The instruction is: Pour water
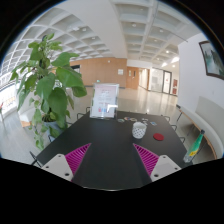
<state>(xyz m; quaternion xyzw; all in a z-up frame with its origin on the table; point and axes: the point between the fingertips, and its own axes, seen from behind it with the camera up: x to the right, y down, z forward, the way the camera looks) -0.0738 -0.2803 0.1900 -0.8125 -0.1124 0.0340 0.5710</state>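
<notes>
A clear glass cup [139,129] stands on the dark table [105,145], well beyond my fingers and a little right of centre. A small red object [157,137] lies just right of it. A green bottle [195,145] leans at the table's right edge. My gripper [112,160] is open, its two magenta pads [78,157] spread wide above the bare near part of the table, with nothing between them.
A tall leafy plant [48,80] rises at the table's left side. A white sign stand [104,99] sits at the far end. Chairs [180,117] flank the table. Beyond lies a wide hall with a pale floor.
</notes>
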